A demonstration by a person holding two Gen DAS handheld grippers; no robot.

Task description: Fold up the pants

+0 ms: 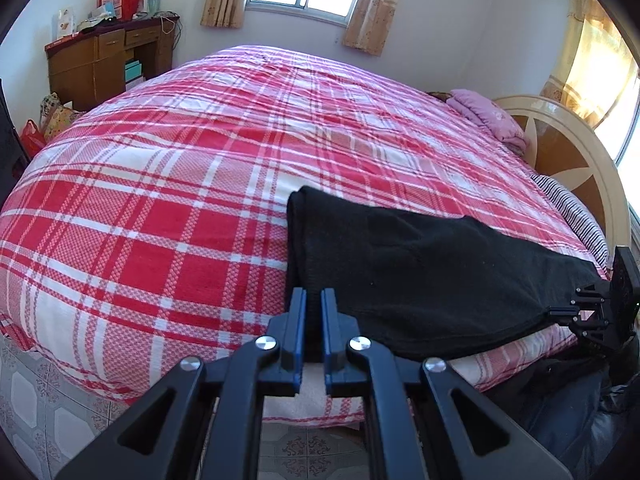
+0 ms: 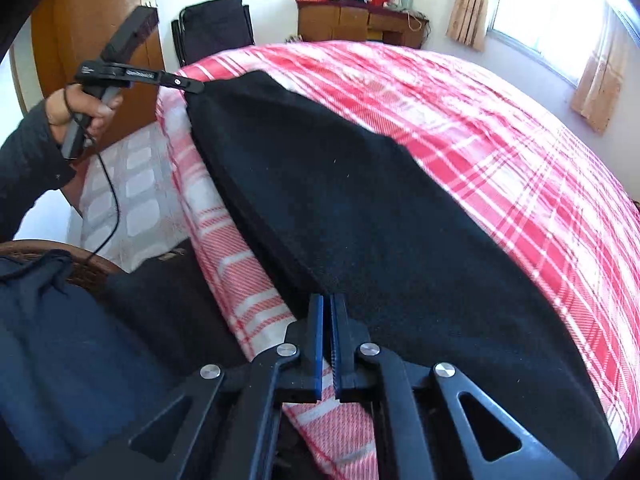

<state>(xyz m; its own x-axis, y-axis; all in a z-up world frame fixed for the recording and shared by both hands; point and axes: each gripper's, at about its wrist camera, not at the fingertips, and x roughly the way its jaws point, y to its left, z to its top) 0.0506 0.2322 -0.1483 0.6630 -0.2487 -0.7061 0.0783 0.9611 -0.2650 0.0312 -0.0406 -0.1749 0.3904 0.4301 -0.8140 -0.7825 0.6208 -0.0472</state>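
The black pants (image 1: 420, 272) lie folded lengthwise along the near edge of the bed, stretched between the two grippers. My left gripper (image 1: 314, 300) is shut on the near left corner of the pants. It shows in the right wrist view (image 2: 192, 86) pinching the far corner, held by a hand. My right gripper (image 2: 329, 306) is shut on the near edge of the pants (image 2: 380, 216). It shows at the right edge of the left wrist view (image 1: 560, 314), clamping the other end.
The bed carries a red and white plaid cover (image 1: 180, 200). A wooden headboard (image 1: 572, 152) and a pink pillow (image 1: 488, 116) are at the right. A wooden desk (image 1: 104, 60) stands by the far wall. Tiled floor (image 1: 60, 412) lies below the bed edge.
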